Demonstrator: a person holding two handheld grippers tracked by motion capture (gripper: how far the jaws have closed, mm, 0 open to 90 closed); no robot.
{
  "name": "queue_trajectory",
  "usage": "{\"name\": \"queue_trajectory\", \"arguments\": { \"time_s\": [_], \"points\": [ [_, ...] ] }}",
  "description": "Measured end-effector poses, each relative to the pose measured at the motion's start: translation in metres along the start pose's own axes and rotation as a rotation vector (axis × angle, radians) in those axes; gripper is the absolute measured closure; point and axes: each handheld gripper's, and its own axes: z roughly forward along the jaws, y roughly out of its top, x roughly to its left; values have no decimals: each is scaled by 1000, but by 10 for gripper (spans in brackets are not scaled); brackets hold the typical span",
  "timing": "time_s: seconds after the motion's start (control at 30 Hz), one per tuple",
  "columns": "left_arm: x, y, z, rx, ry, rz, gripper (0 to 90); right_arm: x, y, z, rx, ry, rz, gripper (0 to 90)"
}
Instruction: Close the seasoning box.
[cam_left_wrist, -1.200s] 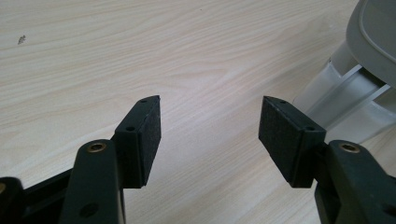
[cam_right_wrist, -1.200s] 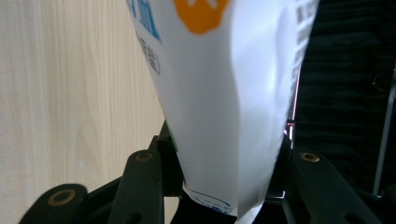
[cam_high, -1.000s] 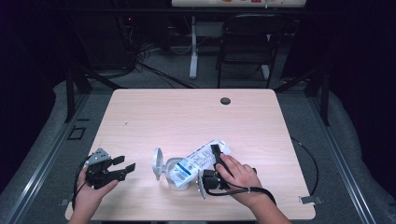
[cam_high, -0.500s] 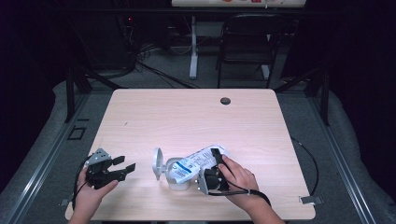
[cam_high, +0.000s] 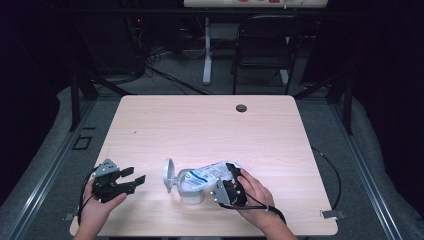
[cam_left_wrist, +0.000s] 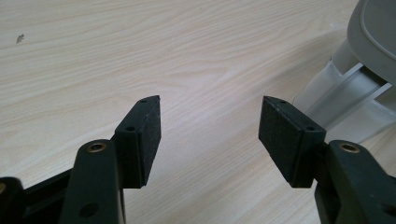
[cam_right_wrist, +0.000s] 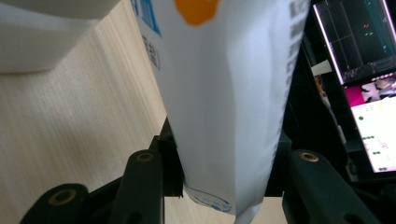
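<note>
Right hand-held gripper (cam_high: 231, 184) is clamped on a white pouch (cam_high: 212, 172) with blue print; in the right gripper view both pads press the pouch (cam_right_wrist: 224, 102) from either side, near its bottom edge. The pouch lies tilted at the near middle of the desk (cam_high: 210, 120), its other end at the mouth of a white tub (cam_high: 190, 186) whose round lid (cam_high: 168, 175) stands flipped open on the left. Left hand-held gripper (cam_high: 131, 181) rests on the desk well left of the tub, jaws apart with nothing between them; the left gripper view shows bare wood between its pads (cam_left_wrist: 144, 130) and the tub (cam_left_wrist: 345, 102) just beyond the right one.

The work looks like fitting or emptying the pouch into the tub. To do it well, the right grip should stay firm but not crush the soft pack, and the pouch's end should be lined up squarely over the opening before it is pushed or tipped. The tub is light and could slide or tip, so bringing the idle left gripper in to steady its wall would help. Keeping clear of the lid avoids knocking it shut.
</note>
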Motion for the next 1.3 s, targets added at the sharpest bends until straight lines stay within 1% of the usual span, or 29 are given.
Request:
{"name": "queue_trajectory", "arguments": {
  "time_s": [0.03, 0.07, 0.1, 0.13, 0.17, 0.27, 0.33, 0.37, 0.4, 0.5, 0.57, 0.6, 0.63, 0.67, 0.7, 0.77, 0.8, 0.87, 0.93, 1.03, 1.13, 1.2, 1.23, 1.3],
  "points": [
    [0, 0, 0, -1, 0, -1, 395, -1, 0, -1, 10, 7, 4, 614],
    [0, 0, 0, -8, 0, -2, 394, 0, 0, -1, 4, 15, 23, 614],
    [0, 0, 0, -7, 0, -2, 394, 1, 0, 0, -14, 19, 46, 615],
    [0, 0, 0, -7, 0, -3, 394, 1, 0, 0, -12, 20, 54, 615],
    [0, 0, 0, -6, 0, -2, 394, 0, 0, -1, 3, 27, 53, 615],
    [0, 0, 0, -3, 0, 0, 395, 1, -1, -1, 4, 46, 82, 617],
    [0, 0, 0, -4, 0, -1, 394, 2, -2, 0, -9, 58, 120, 619],
    [0, 0, 0, -7, 0, -3, 394, 2, -2, 0, -6, 67, 124, 620],
    [0, 0, 0, -6, 1, -1, 394, 2, -3, 0, -14, 70, 143, 622],
    [0, 0, 0, -9, 0, -5, 394, 2, -4, -1, -8, 87, 176, 626],
    [0, 0, 0, -2, 0, -2, 394, 2, -5, -1, -22, 95, 215, 629],
    [0, 0, 0, -1, 0, 1, 394, 1, -6, -2, -10, 102, 219, 633],
    [0, 0, 0, 0, 0, 1, 394, 1, -7, -1, -18, 104, 232, 637],
    [0, 0, 0, 0, 1, 0, 395, 1, -7, -2, -13, 111, 233, 643],
    [0, 0, 0, 1, 0, 1, 394, 2, -8, -1, -27, 109, 251, 655],
    [0, 0, 0, 0, 0, 1, 394, 1, -9, -2, -17, 120, 254, 680],
    [0, 0, 0, 0, 0, 0, 394, 2, -9, -1, -26, 127, 270, 693],
    [0, 0, 0, 1, 0, 0, 394, 3, -10, -1, -30, 130, 272, 707],
    [0, 0, 0, 2, 0, 1, 394, 3, -9, -1, -11, 128, 242, 721],
    [0, 0, 0, 1, 1, 0, 394, 4, -9, -1, -7, 130, 226, 757],
    [0, 0, 0, 0, 0, 0, 394, 5, -9, -1, -12, 138, 227, 803],
    [0, 0, 0, 2, 0, 1, 394, 5, -8, -1, -4, 141, 221, 829],
    [0, 0, 0, 2, 0, 2, 394, 5, -9, -1, -14, 141, 231, 836],
    [0, 0, 0, 1, 0, 1, 394, 3, -9, -3, -10, 140, 236, 853]
  ]
}}
